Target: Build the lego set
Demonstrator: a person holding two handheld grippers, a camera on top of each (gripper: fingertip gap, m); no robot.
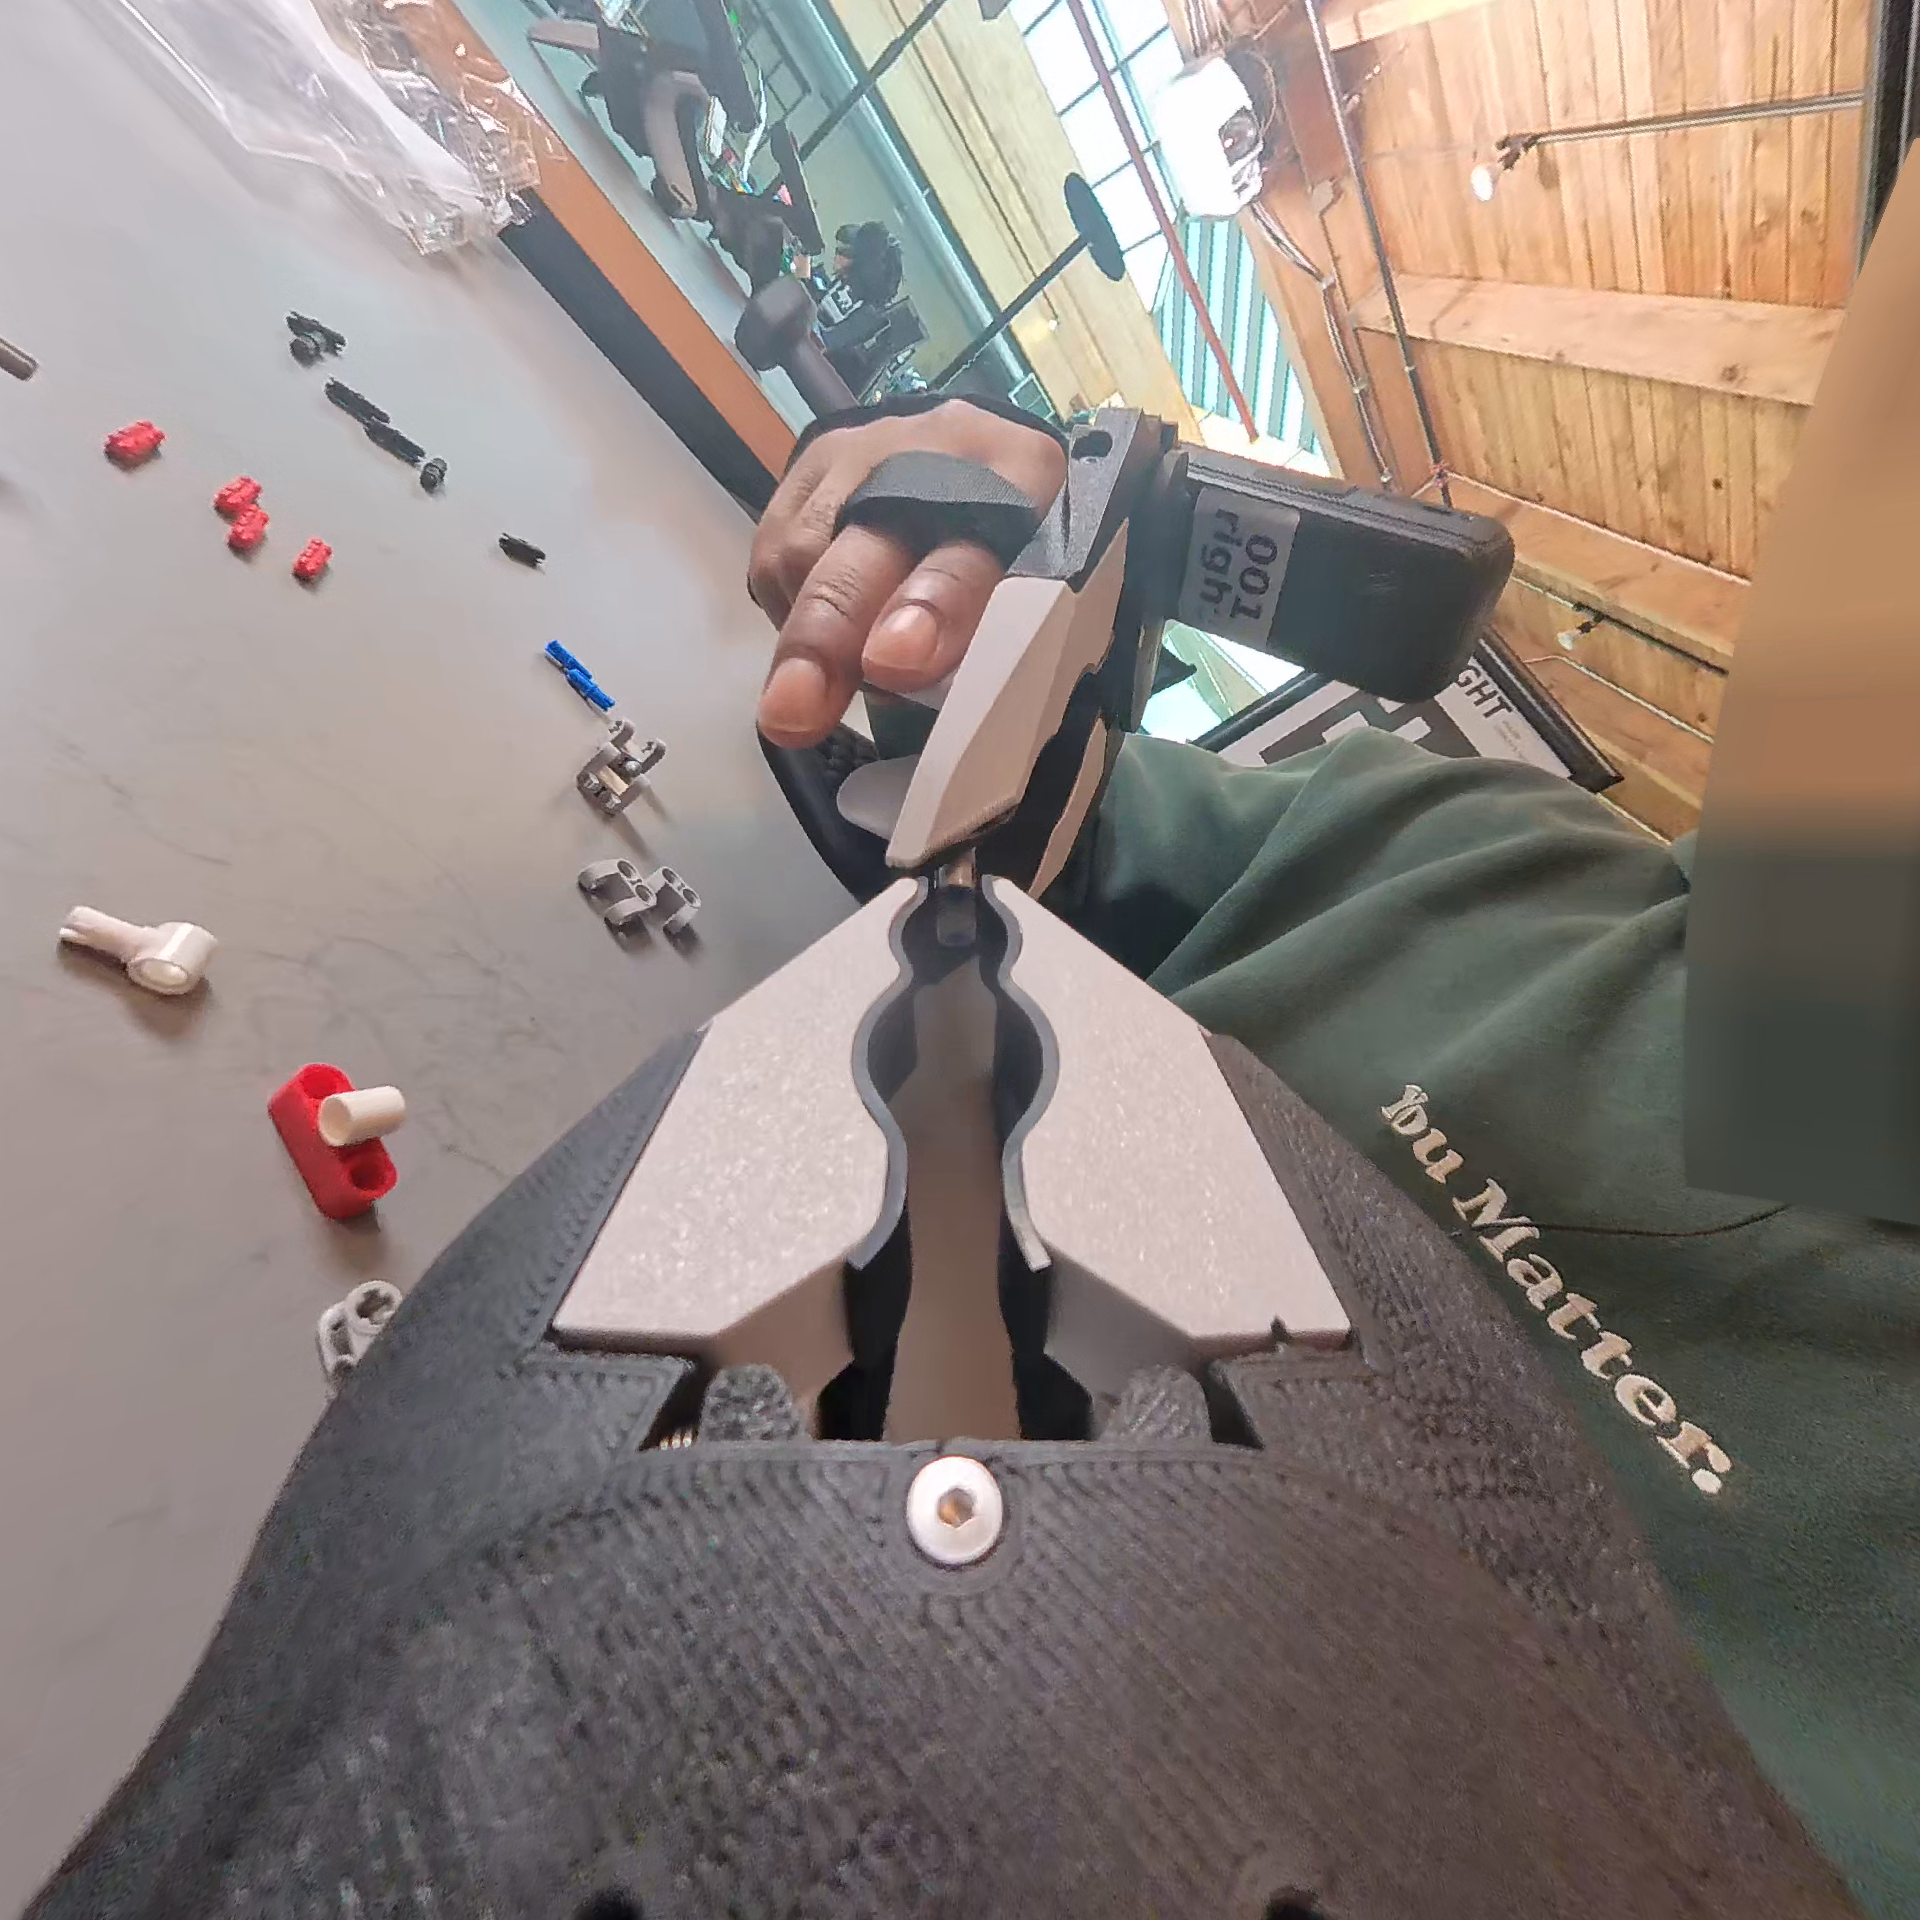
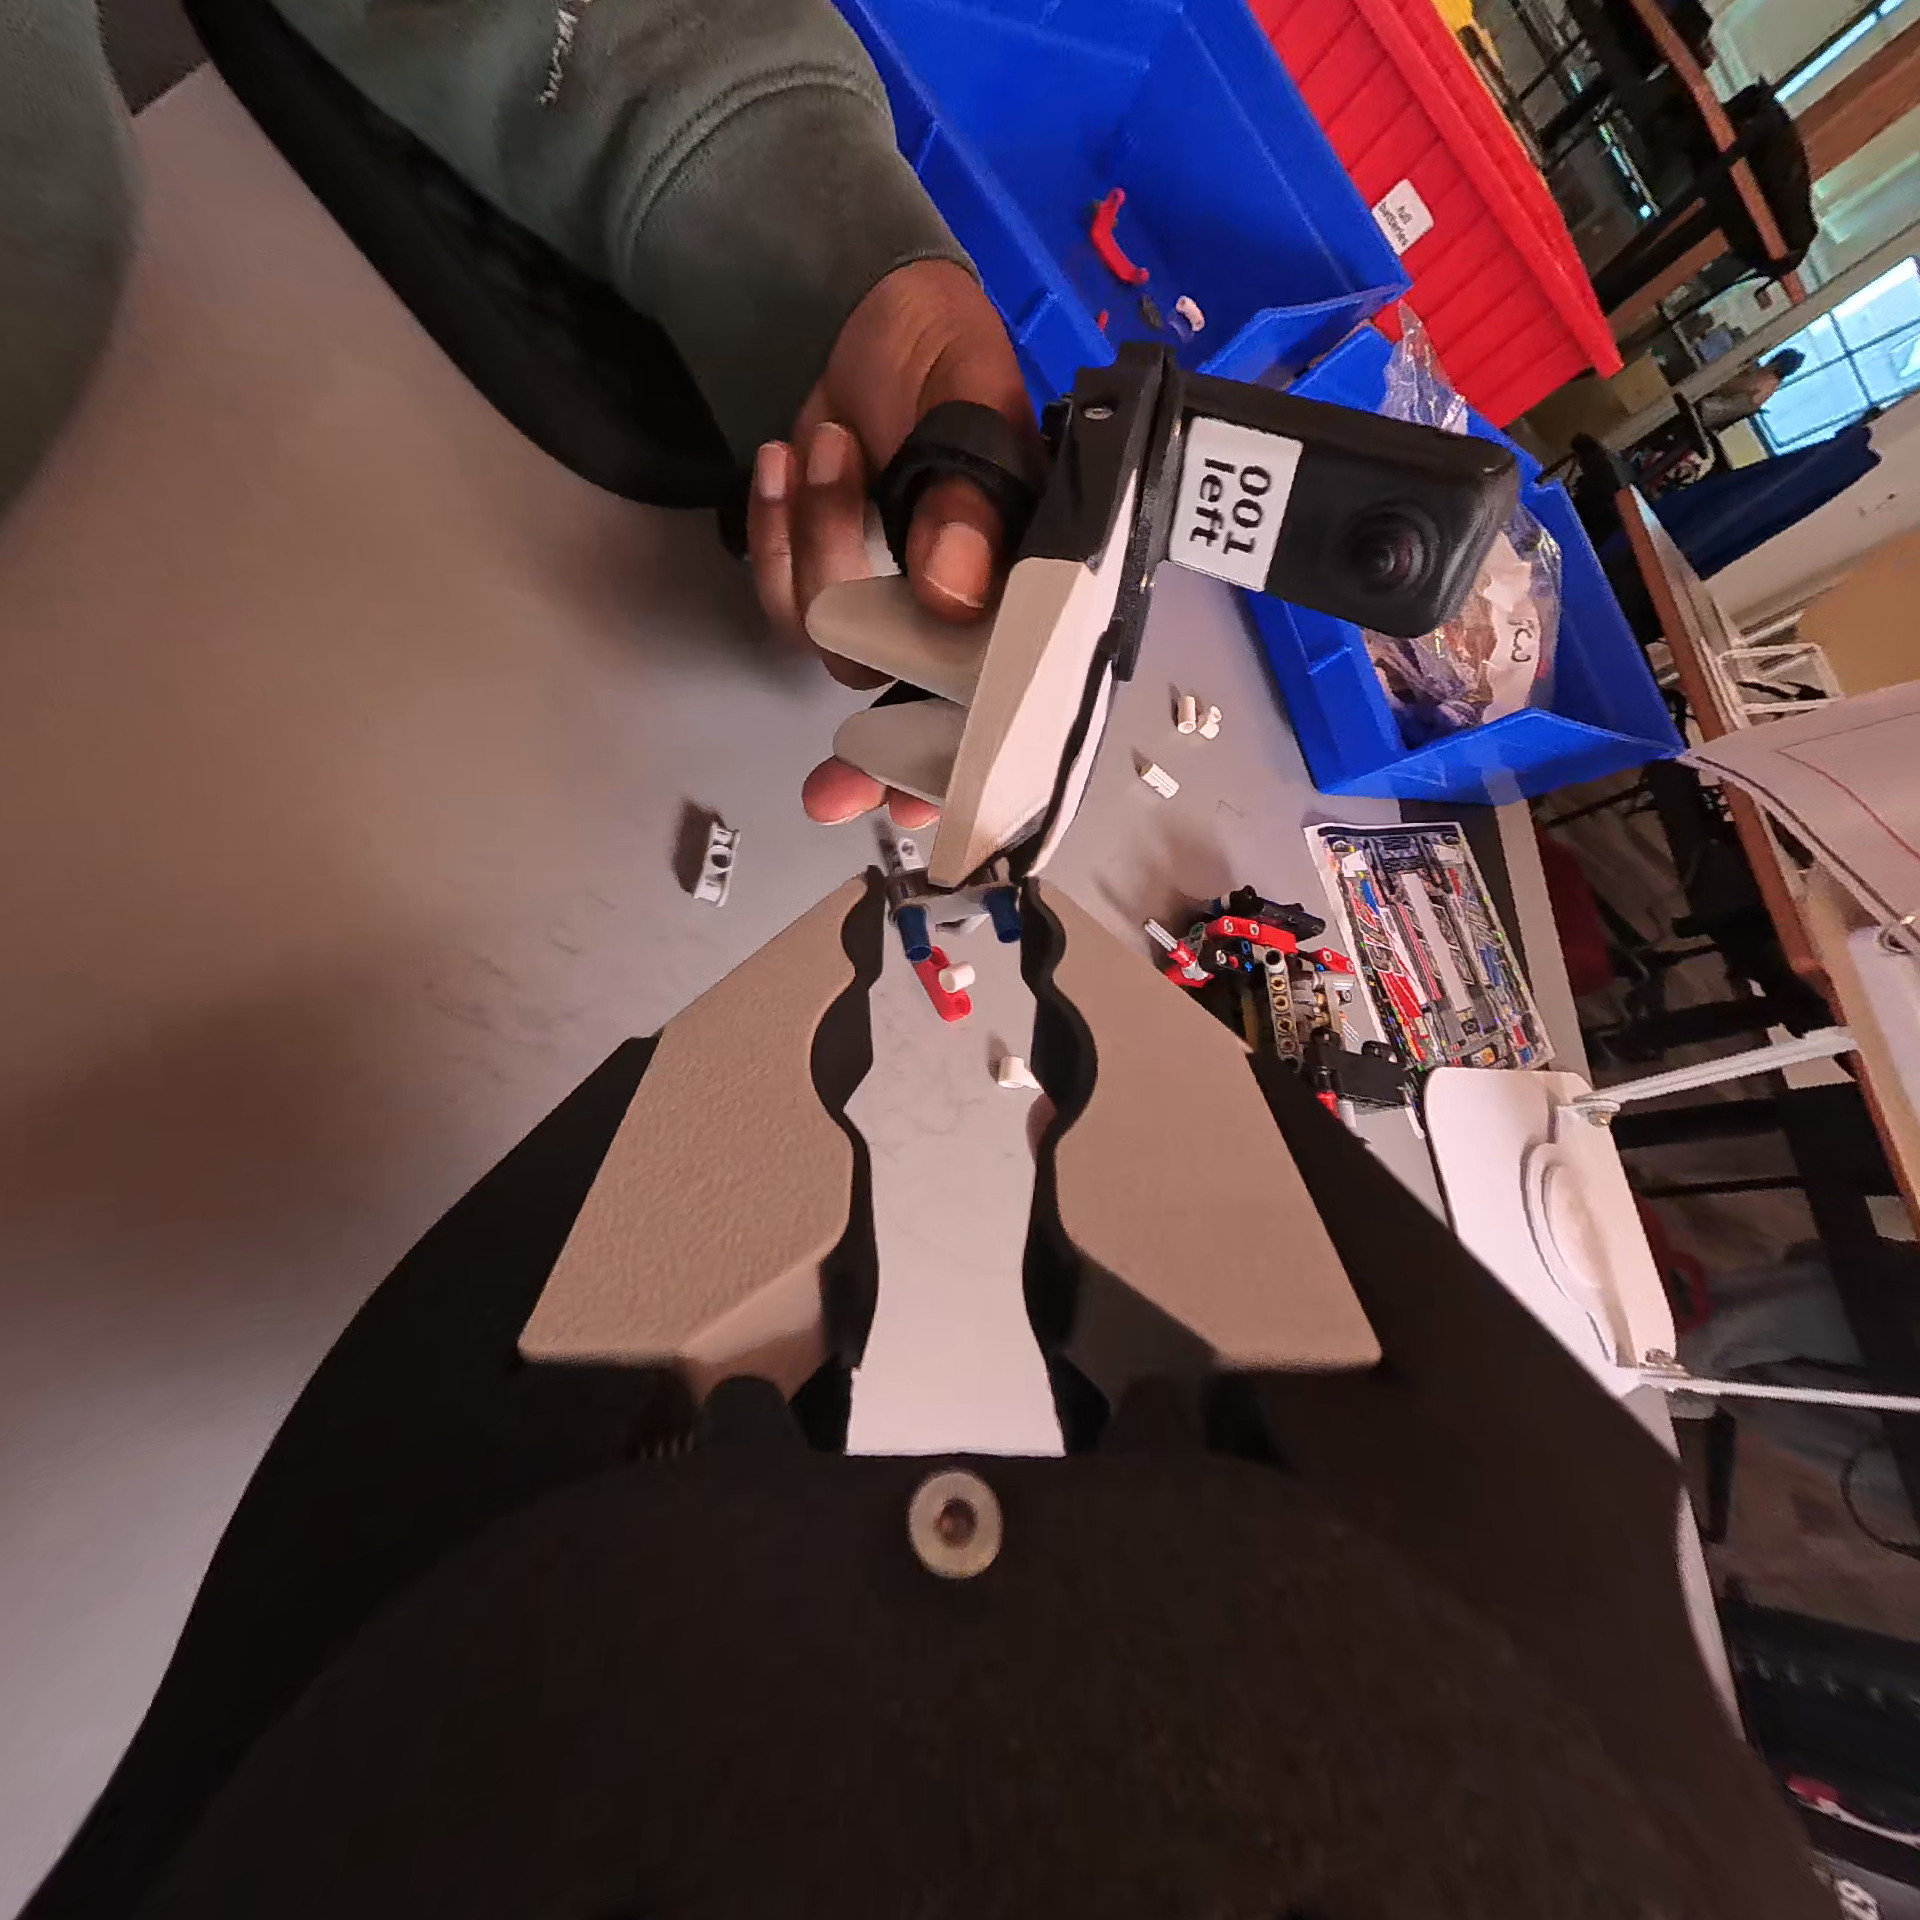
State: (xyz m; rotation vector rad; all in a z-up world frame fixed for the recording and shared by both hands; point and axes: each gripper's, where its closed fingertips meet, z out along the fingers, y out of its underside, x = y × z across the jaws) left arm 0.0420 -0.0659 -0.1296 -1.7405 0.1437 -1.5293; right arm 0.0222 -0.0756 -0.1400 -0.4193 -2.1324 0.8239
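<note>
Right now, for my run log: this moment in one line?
left gripper: shut on small assembly | right gripper: fingers around it, grip unclear

Your left gripper (image 1: 954, 904) has matt grey plastic fingers (image 1: 727, 1174) with a fine grainy texture, set in a black printed body (image 1: 935, 1704) ribbed with rough layer lines; a smooth, shiny metal screw (image 1: 954, 1509) sits at its centre. The table (image 1: 208, 748) is a smooth, dull grey surface with faint marbling. At nine o'clock lie glossy plastic pieces: a red connector (image 1: 330, 1153) and a white pin (image 1: 140, 943). At three o'clock your sleeve (image 1: 1403, 935) is soft green fleece-like cloth. At one o'clock the wall (image 1: 1621, 208) is planked wood. In the right wrist view, the blue bins (image 2: 1091, 135) at twelve o'clock are smooth, slightly shiny plastic, and the sticker sheet (image 2: 1423, 940) at three o'clock looks like glossy paper.
</note>
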